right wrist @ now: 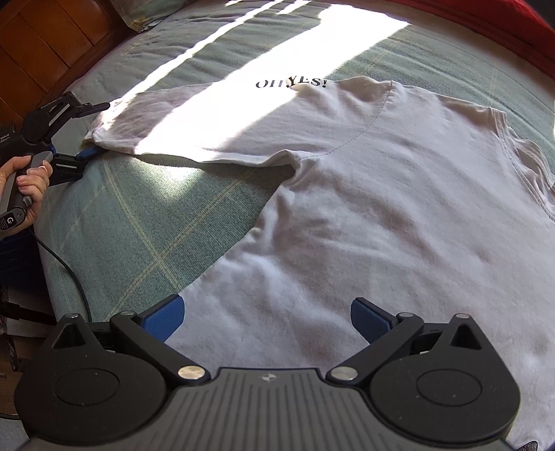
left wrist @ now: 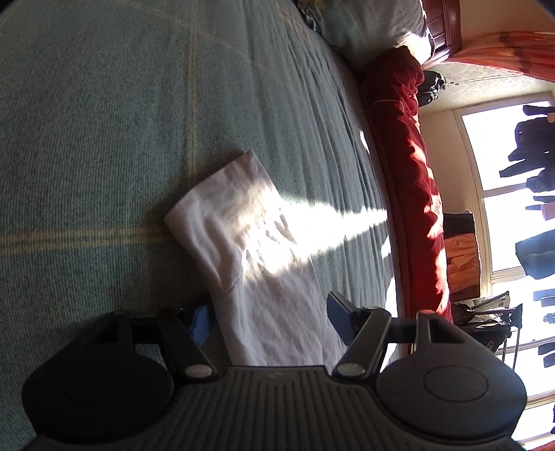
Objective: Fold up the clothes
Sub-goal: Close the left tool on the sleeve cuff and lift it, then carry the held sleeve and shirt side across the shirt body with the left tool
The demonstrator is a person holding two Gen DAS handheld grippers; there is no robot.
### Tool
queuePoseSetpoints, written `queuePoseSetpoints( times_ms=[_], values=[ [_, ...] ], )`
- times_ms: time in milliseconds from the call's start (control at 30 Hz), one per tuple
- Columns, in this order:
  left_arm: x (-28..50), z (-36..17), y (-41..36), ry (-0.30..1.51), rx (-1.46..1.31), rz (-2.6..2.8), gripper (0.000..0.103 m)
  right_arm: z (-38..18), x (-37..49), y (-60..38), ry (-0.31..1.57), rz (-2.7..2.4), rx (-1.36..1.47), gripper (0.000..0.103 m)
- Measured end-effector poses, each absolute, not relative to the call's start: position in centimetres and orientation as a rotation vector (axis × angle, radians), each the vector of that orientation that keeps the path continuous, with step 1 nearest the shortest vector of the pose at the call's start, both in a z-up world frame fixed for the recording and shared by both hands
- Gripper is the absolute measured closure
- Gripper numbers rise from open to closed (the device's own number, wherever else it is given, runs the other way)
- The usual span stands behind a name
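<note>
A white T-shirt (right wrist: 399, 208) lies flat on the green bedspread (right wrist: 145, 222), one long sleeve (right wrist: 194, 132) stretched out to the left. Black lettering (right wrist: 291, 83) shows in the sunlit patch behind the sleeve. My left gripper (right wrist: 95, 128) is at the cuff, open, one finger on each side of the sleeve's end. In the left wrist view the sleeve (left wrist: 256, 243) runs forward between the spread fingers of the left gripper (left wrist: 269, 315). My right gripper (right wrist: 267, 317) hovers open over the shirt's body, holding nothing.
A red quilt (left wrist: 412, 180) lies along the bed's far edge, with pillows (left wrist: 374, 24) near the wooden headboard (right wrist: 41, 45). A hand (right wrist: 29, 184) grips the left tool, and a black cable (right wrist: 69, 274) hangs off the bed's edge. A window with hanging clothes (left wrist: 534, 145) is beyond.
</note>
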State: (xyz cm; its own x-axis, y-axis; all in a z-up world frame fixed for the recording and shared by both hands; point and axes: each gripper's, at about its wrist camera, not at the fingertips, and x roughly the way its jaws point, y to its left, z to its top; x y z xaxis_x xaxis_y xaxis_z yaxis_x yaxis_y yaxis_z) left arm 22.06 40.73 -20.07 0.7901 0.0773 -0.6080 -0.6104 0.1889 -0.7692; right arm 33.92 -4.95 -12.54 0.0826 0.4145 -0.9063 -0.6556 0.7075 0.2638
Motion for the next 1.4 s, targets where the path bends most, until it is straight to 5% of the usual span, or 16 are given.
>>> queuePoseSetpoints(
  times_ms=[300,533,833,1400],
  values=[
    [23.2,-19.3,40.7,0.553,-1.17,0.51,0.043,-12.7,34.2,-4.9,1.251,0.807,-0.219,0.0],
    [23.8,-18.4,40.0,0.679,-1.021,0.612,0.088,-12.9,34.0,-5.0,1.251,0.807,-0.198,0.0],
    [26.0,-15.0,37.3,0.822,-0.723,0.616,0.09,-12.5,33.7,-5.9,1.238,0.82,-0.212,0.0],
    [30.8,-4.7,28.5,0.693,-0.618,0.326,0.092,-12.0,33.1,-9.0,1.218,0.819,-0.199,0.0]
  ],
)
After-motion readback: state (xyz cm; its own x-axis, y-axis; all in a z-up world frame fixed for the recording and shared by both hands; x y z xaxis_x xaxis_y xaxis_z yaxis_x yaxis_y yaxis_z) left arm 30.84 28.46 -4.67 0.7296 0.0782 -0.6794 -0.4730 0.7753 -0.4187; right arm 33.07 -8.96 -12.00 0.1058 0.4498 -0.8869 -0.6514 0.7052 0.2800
